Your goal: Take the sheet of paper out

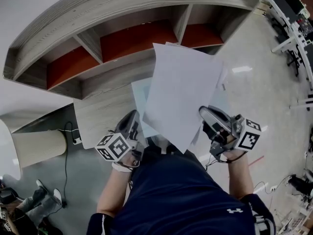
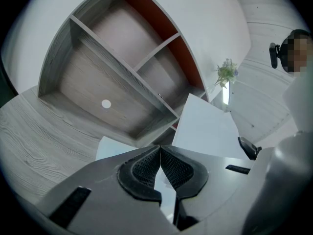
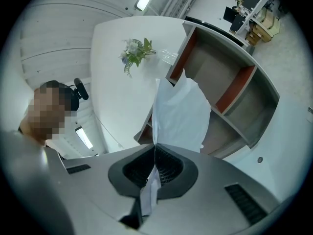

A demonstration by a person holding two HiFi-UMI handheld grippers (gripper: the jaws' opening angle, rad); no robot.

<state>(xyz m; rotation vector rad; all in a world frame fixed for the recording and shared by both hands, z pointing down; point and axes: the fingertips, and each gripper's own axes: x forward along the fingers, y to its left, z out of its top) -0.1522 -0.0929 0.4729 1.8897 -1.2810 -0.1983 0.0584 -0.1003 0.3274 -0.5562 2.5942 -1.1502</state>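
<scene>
In the head view a white sheet of paper [image 1: 183,94] stands lifted and tilted in front of me, above a pale blue clear folder [image 1: 141,98]. My right gripper [image 1: 208,115] is shut on the sheet's lower right edge. In the right gripper view the sheet [image 3: 178,111] rises from the closed jaws of that gripper [image 3: 155,148]. My left gripper [image 1: 134,125] is shut on the folder's lower left part. In the left gripper view the folder [image 2: 115,148] shows beside and between the closed jaws of that gripper [image 2: 160,152], with the white sheet [image 2: 205,126] to the right.
A curved wooden shelf unit [image 1: 122,43] with red back panels stands just beyond the paper. A small vase of flowers [image 3: 136,50] sits on its white top. A cream cylinder [image 1: 39,147] and a cable lie on the floor at left. Desks [image 1: 293,13] stand far right.
</scene>
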